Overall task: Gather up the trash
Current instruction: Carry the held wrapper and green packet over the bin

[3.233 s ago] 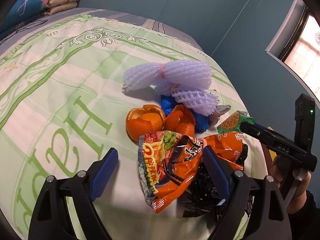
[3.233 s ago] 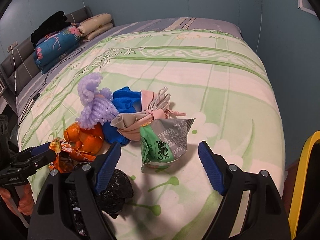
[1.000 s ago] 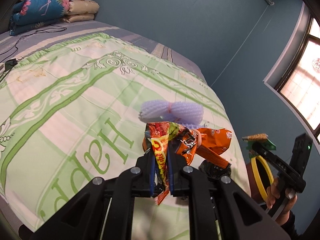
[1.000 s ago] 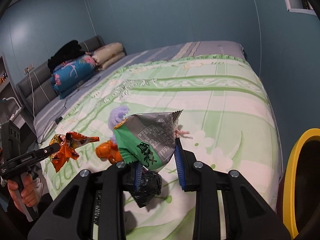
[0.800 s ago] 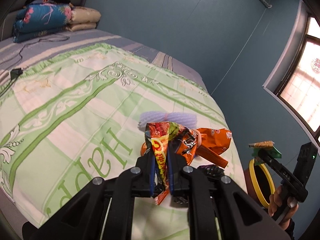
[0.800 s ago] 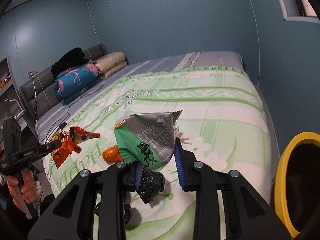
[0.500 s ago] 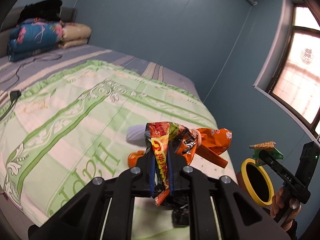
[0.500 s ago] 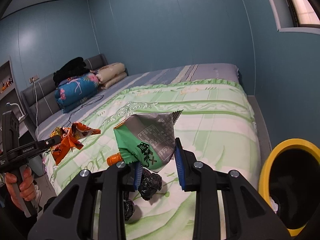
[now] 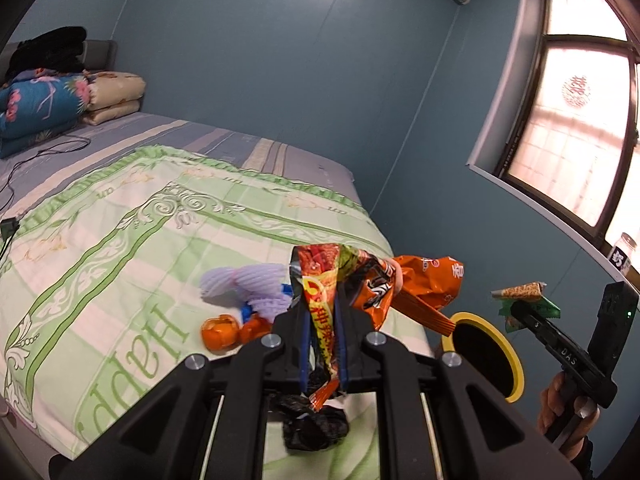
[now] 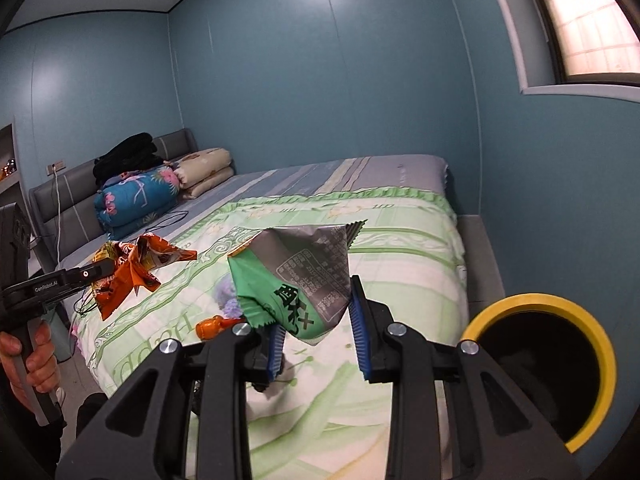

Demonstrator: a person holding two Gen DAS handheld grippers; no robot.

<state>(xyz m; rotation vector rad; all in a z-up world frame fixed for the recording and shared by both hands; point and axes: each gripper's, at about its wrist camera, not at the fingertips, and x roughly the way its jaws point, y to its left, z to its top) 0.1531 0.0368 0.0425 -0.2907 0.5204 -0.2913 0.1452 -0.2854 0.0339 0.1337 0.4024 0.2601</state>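
Both grippers loaded and up off the bed (image 9: 120, 248).

Left gripper (image 9: 323, 322): pads clamped flat on the orange snack wrapper (image 9: 360, 280), pinched near its lower edge. The bulk of the foil flares above and to the right of the jaws. A thin film needs a full squeeze, so the narrow grip makes sense.

Right gripper (image 10: 318, 330): closed partway on the green-and-grey snack bag (image 10: 296, 276), held by its lower corner so the puffy body stands above the fingers. Jaws stand wider here, likely because the bag has some bulk.

Yellow-rimmed bin (image 10: 536, 304): below and right of the right gripper, mouth facing it, beside the bed's edge. From the left gripper it lies just right of and beyond the fingertips. Judgement: both items are being carried toward it; the drop is not yet made.

Left on the bed, under and ahead of the left gripper: purple foam netting (image 9: 248, 284), orange peel (image 9: 222, 330), a blue scrap partly hidden, and a crumpled black bag (image 9: 316, 428) directly below the jaws. More trips seem needed.
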